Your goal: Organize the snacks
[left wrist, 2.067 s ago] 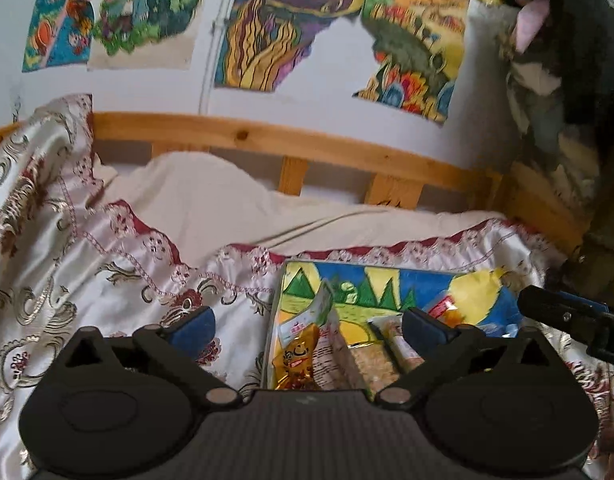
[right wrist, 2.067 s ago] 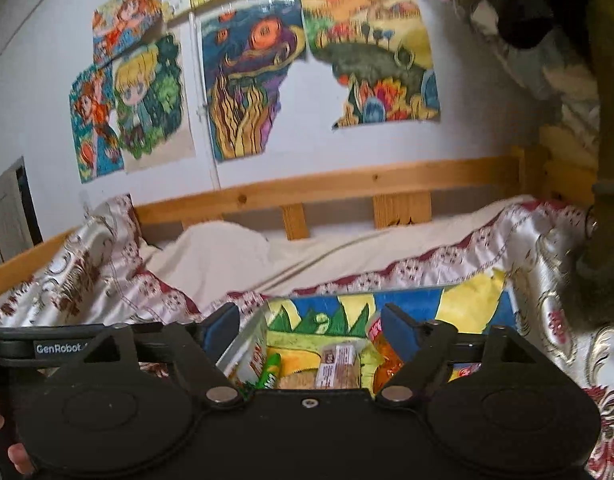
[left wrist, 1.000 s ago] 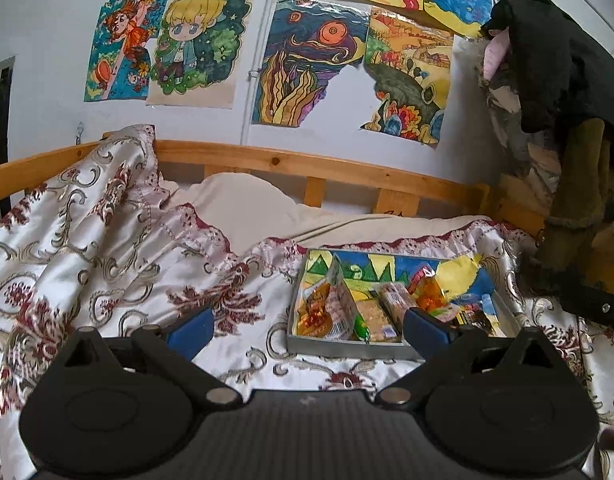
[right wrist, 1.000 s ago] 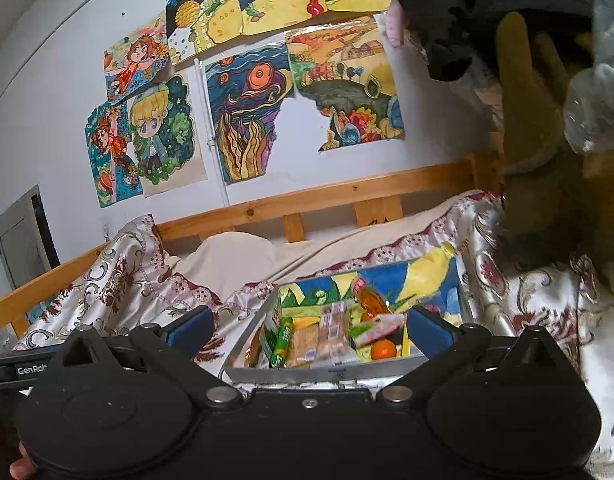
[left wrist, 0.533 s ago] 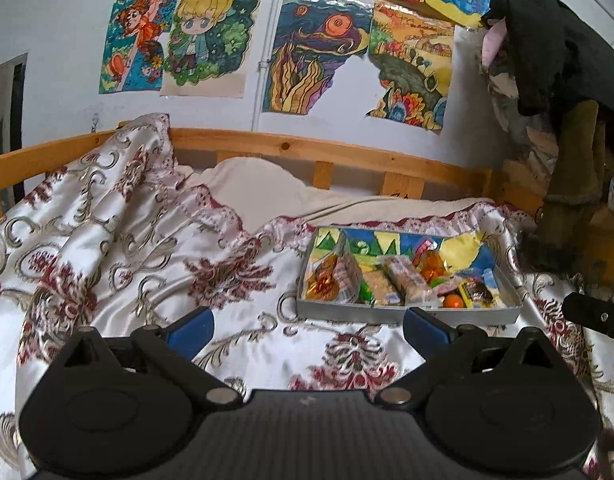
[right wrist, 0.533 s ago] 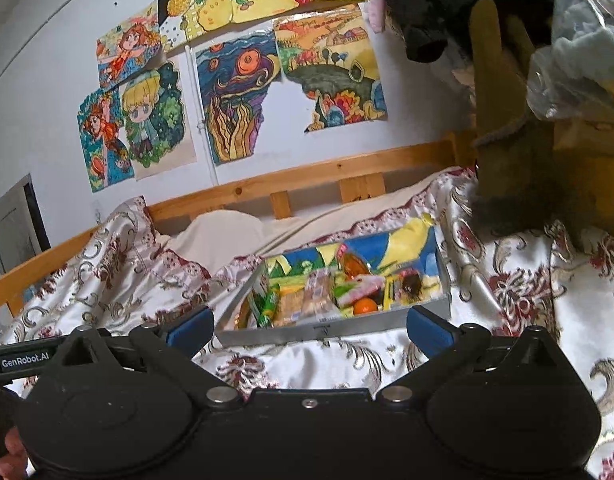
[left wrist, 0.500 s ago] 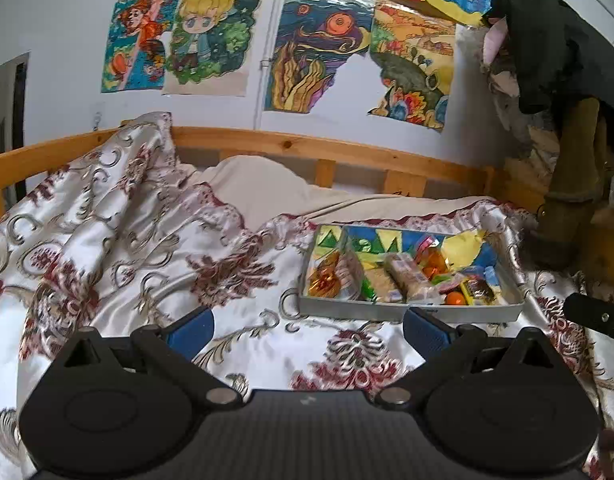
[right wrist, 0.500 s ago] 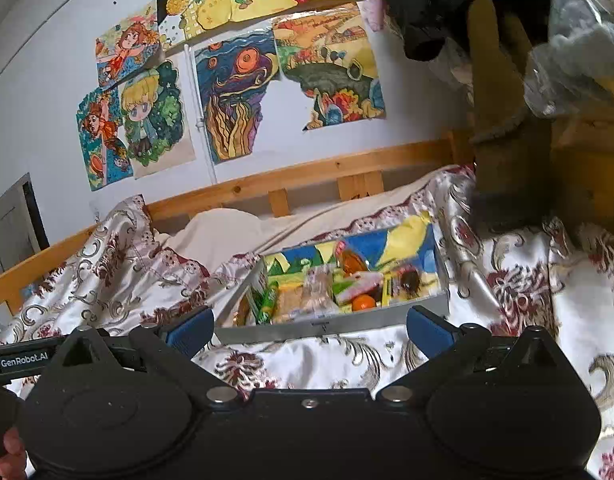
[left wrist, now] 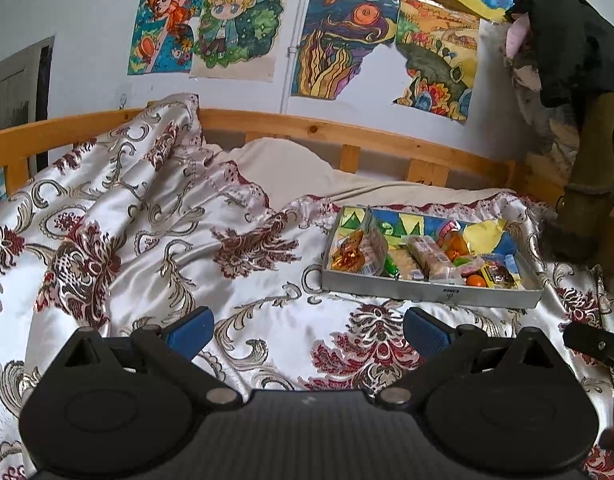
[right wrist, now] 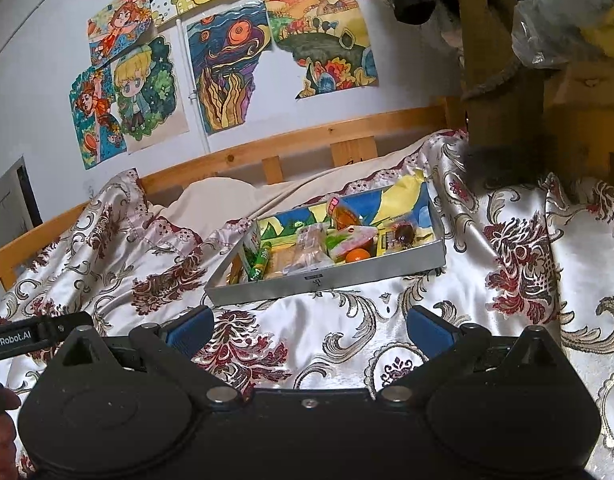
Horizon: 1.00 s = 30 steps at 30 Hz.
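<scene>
tray grey, rectangular, crinkly wrappers | bedspread glossy satin, floral

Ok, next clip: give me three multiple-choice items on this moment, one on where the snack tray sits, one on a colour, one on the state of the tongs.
1. Where is the snack tray?
A. on the patterned bedspread
B. on the wooden bed rail
C. hung on the wall

2. What colour is the small round fruit near the tray's front wall?
A. blue
B. orange
C. white

3. How are the left tongs and the right tongs?
A. both shut on a packet
B. left shut, right open
C. both open and empty

Answers:
1 A, the tray rests flat on the bedspread, in front of the rail.
2 B, it shows orange in both wrist views.
3 C, in each view the blue pads stand wide apart with only bedspread between them.
</scene>
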Motion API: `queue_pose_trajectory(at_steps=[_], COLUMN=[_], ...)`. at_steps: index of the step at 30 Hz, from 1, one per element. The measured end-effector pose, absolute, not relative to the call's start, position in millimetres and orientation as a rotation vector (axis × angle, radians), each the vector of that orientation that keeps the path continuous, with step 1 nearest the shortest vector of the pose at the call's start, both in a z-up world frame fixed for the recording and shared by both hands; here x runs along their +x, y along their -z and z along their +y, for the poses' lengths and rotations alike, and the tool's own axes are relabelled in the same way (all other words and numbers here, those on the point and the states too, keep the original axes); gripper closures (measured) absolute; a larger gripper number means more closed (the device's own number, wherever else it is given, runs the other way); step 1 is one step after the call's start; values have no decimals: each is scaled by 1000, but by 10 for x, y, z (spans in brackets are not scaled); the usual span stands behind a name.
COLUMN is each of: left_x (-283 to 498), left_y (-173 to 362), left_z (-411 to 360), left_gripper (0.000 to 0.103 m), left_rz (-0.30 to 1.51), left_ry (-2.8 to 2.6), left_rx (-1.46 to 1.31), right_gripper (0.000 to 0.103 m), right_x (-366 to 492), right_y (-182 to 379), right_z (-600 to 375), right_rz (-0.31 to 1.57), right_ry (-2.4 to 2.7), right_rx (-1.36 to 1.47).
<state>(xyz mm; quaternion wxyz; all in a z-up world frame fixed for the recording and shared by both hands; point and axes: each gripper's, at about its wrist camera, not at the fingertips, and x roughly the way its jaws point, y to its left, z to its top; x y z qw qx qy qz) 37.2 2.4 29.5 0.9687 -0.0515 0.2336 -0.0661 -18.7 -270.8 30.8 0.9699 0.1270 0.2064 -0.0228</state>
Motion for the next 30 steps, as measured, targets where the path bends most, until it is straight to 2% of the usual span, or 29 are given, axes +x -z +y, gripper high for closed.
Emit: queue_pose_trajectory(at_steps=[30], left_x=[390], left_y=[-96], left_z=[-110], left_gripper=[0], left_rz=[543], left_ry=[150], left_rx=[-37], right_gripper=[1], right_x=[-138], right_y=[-158], right_z=[-2692], right_rz=[459], right_ry=[59], right_rx=[241])
